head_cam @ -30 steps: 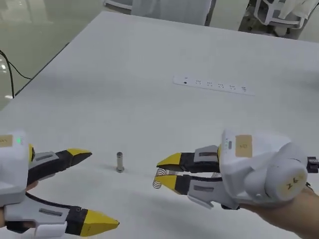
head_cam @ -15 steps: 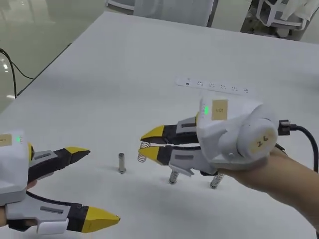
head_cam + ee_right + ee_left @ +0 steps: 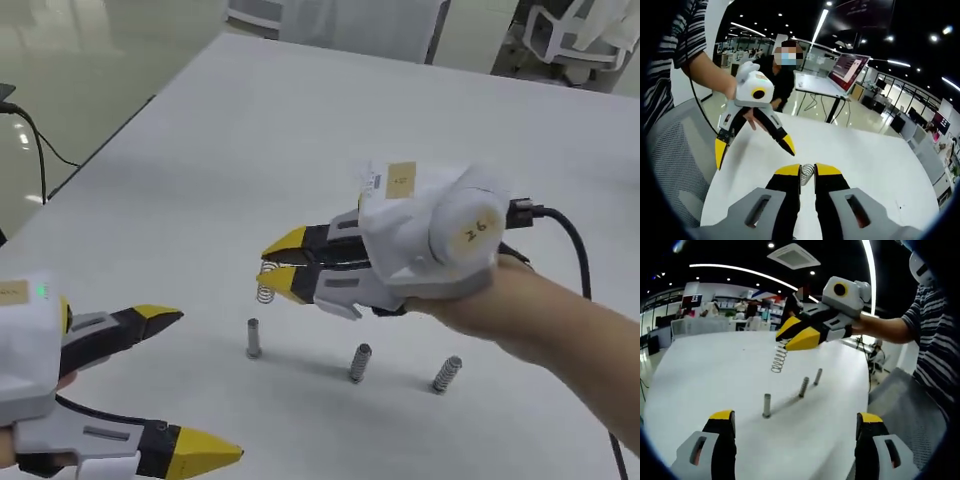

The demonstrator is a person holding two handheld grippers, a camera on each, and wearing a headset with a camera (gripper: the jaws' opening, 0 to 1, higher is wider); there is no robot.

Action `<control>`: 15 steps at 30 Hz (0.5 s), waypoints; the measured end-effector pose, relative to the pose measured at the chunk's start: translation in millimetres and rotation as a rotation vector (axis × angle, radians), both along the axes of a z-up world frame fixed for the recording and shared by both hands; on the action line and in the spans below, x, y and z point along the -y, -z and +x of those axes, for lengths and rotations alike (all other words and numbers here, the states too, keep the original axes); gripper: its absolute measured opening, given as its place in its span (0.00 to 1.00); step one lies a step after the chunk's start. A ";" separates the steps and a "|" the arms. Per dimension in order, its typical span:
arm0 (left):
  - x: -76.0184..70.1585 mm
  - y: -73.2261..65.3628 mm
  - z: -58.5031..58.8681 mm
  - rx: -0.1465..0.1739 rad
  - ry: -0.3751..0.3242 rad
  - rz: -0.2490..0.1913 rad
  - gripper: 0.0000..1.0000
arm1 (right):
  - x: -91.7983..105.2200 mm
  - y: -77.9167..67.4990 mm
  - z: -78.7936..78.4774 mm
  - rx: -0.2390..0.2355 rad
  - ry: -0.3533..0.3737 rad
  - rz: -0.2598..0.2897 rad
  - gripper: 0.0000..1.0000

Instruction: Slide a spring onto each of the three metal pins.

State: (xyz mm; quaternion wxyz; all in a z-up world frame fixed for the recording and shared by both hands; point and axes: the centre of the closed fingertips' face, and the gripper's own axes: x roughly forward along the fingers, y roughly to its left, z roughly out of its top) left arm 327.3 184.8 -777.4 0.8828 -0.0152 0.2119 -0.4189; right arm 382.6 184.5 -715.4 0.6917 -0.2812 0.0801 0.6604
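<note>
Seeing right gripper (image 3: pixel 275 266) raised clear of the white table (image 3: pixel 300 130), jaws pressed together on the top coils of a spring (image 3: pixel 265 292). Hangs from the yellow tips with its lower end free in the air, above and just beside the bare pin (image 3: pixel 253 338), not touching it. Stands upright on the table, leftmost of a row of three in the head view. To its right, middle pin (image 3: pixel 360 362) and right pin (image 3: pixel 446 373), each already sleeved in its own coil, the right one leaning a little. Left gripper (image 3: pixel 192 385) low at near left, jaws spread wide, gripping nothing, well apart from the row. From the left gripper view: bare pin nearest, the other two behind it, held spring dangling above.
</note>
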 end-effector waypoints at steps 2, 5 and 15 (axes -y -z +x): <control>0.0 -0.2 0.1 0.001 -0.001 0.003 0.98 | -2.4 6.4 0.2 -0.012 0.000 -0.010 0.07; 0.2 -0.1 -0.8 -0.003 -0.001 0.002 0.98 | -2.3 22.2 -0.6 -0.029 0.002 -0.049 0.07; -2.8 3.6 -1.4 -0.012 -0.011 0.015 0.97 | -5.8 31.9 1.8 -0.077 0.026 -0.039 0.07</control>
